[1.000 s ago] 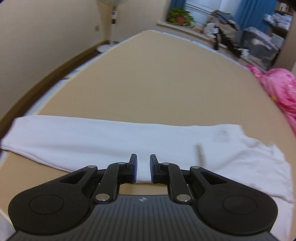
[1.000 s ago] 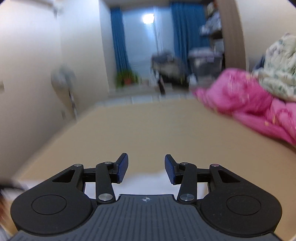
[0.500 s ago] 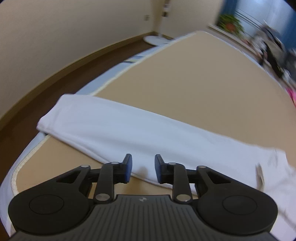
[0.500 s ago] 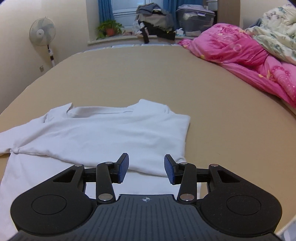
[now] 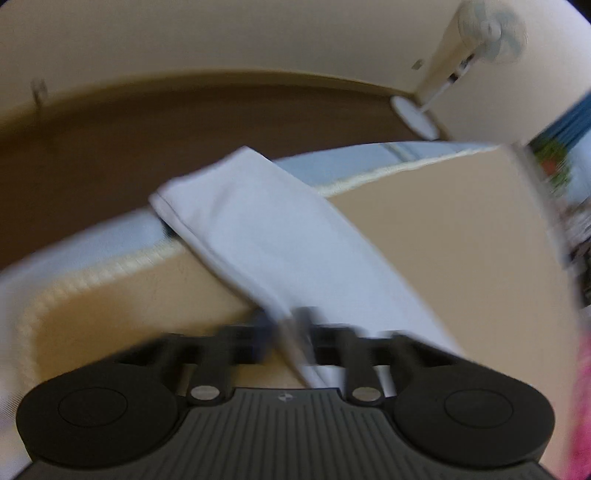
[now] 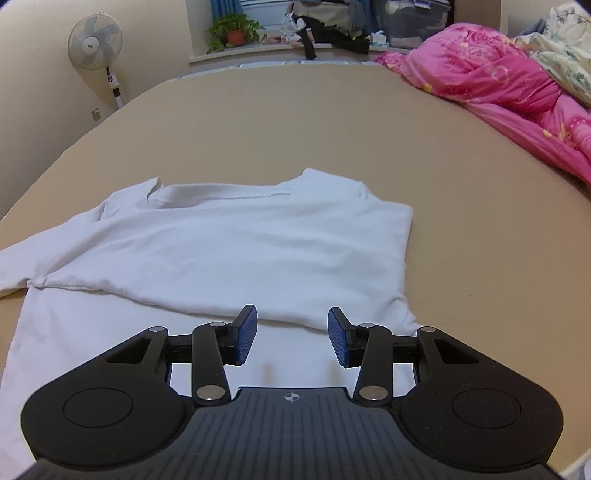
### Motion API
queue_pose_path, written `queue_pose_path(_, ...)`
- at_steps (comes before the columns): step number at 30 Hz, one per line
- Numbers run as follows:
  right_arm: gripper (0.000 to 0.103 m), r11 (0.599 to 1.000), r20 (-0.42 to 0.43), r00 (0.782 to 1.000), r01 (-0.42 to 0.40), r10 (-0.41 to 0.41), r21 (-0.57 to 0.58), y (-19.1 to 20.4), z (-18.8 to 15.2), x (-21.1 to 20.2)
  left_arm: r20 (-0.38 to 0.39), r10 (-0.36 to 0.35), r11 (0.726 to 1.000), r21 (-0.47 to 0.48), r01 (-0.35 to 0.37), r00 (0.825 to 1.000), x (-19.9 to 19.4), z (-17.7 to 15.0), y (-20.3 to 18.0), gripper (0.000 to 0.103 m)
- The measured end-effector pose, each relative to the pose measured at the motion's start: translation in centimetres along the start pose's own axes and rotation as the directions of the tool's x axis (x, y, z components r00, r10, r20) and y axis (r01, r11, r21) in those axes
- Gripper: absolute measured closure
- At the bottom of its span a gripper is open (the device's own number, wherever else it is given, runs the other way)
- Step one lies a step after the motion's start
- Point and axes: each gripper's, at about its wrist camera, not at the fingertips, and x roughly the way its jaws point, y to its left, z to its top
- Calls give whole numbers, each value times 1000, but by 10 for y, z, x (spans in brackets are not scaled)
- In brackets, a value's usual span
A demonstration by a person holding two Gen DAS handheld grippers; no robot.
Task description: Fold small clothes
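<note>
A white T-shirt (image 6: 229, 251) lies on the tan bed (image 6: 332, 129), one side folded over, collar at the far side. My right gripper (image 6: 291, 334) is open and empty, just above the shirt's near edge. In the blurred left wrist view a long folded strip of the shirt (image 5: 280, 240) runs from the bed's corner toward my left gripper (image 5: 286, 332). The shirt's edge lies between the fingers. The blur hides whether the jaws press on it.
A pink quilt (image 6: 517, 96) is heaped on the bed's right side. A standing fan (image 6: 98, 48) is by the left wall. A plant and piled clothes (image 6: 325, 33) line the window sill. The bed's edge and brown floor (image 5: 147, 147) are near the left gripper.
The left gripper has swung left toward the bed's corner along the shirt's strip, and its view is now blurred. The right gripper has come closer over the shirt and stays open.
</note>
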Motion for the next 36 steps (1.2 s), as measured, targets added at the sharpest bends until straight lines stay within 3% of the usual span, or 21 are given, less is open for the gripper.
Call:
queue_pose_path(3, 59, 1000, -17, 1000, -4, 4, 6, -1, -1, 2, 87, 79, 988, 124, -89, 993, -13, -10, -28, 100)
queue_pose_path(5, 59, 1000, -21, 1000, -2, 3, 15, -2, -1, 3, 193, 72, 968, 221, -115, 979, -35, -24, -59, 100)
queue_pose_path(7, 59, 1000, -26, 1000, -3, 4, 22, -4, -1, 2, 280, -37, 943, 328, -60, 959, -68, -49, -99, 100)
queue_pose_path(9, 59, 1000, -28, 1000, -5, 6, 25, -4, -1, 2, 326, -225, 885, 462, 53, 918, -110, -91, -141, 100)
queue_pose_path(10, 59, 1000, -27, 1000, -7, 8, 23, -3, -2, 2, 311, -339, 829, 545, 126, 888, -130, -118, -162, 100)
queue_pose_path(11, 59, 1000, -26, 1000, -10, 11, 22, -2, -2, 2, 270, -446, 756, 624, 198, 854, -149, -147, -179, 99)
queue_pose_path(12, 59, 1000, -27, 1000, -15, 16, 23, -1, -3, 2, 182, -553, 650, 705, 284, 813, -167, -180, -197, 99)
queue_pose_path(14, 59, 999, -25, 999, -19, 20, 29, -1, -4, 2, -98, -684, 370, 808, 459, 723, -190, -239, -223, 72)
queue_pose_path(15, 59, 999, -25, 999, -20, 21, 35, -2, -4, 2, -154, -702, 288, 831, 476, 695, -197, -261, -228, 71)
queue_pose_path(16, 59, 999, -24, 1000, -18, 19, 41, -3, -4, 2, -149, -707, 257, 856, 448, 691, -201, -276, -230, 71)
queue_pose_path(17, 59, 999, -23, 1000, -14, 15, 48, -3, -4, 2, -144, -697, 245, 872, 423, 703, -201, -284, -231, 71)
queue_pose_path(18, 59, 998, -22, 1000, -10, 12, 57, -4, -4, 2, -151, -678, 255, 870, 423, 719, -196, -282, -232, 71)
queue_pose_path(19, 59, 998, -21, 1000, -9, 11, 60, -5, -4, 3, -143, -643, 303, 854, 422, 752, -187, -272, -232, 72)
queue_pose_path(20, 59, 998, -19, 1000, -10, 11, 62, -5, -3, 2, -125, -604, 364, 835, 413, 787, -177, -260, -232, 72)
queue_pose_path(22, 59, 999, -9, 1000, -12, 12, 44, -3, -3, 2, -72, -507, 516, 773, 370, 859, -157, -230, -226, 73)
queue_pose_path(24, 59, 1000, 8, 1000, -15, 15, 14, 1, -2, 3, -18, -416, 615, 731, 296, 909, -141, -206, -221, 73)
queue_pose_path(25, 59, 1000, 20, 1000, -17, 17, 1, 3, -1, 3, 1, -373, 658, 705, 264, 928, -135, -196, -219, 73)
queue_pose_path(27, 61, 1000, 46, 999, -23, 24, -11, 6, 2, 4, 4, -319, 730, 639, 243, 948, -126, -172, -213, 73)
queue_pose_path(29, 61, 999, 63, 997, -46, 46, 8, 5, 6, 8, -2, -297, 767, 595, 241, 955, -122, -157, -210, 73)
queue_pose_path(31, 61, 995, 76, 993, -93, 90, 36, 4, 10, 15, 11, -287, 786, 574, 229, 958, -118, -144, -208, 73)
queue_pose_path(36, 60, 978, 64, 986, -163, 156, 130, 3, 17, 46, 22, -285, 795, 564, 223, 958, -124, -138, -207, 73)
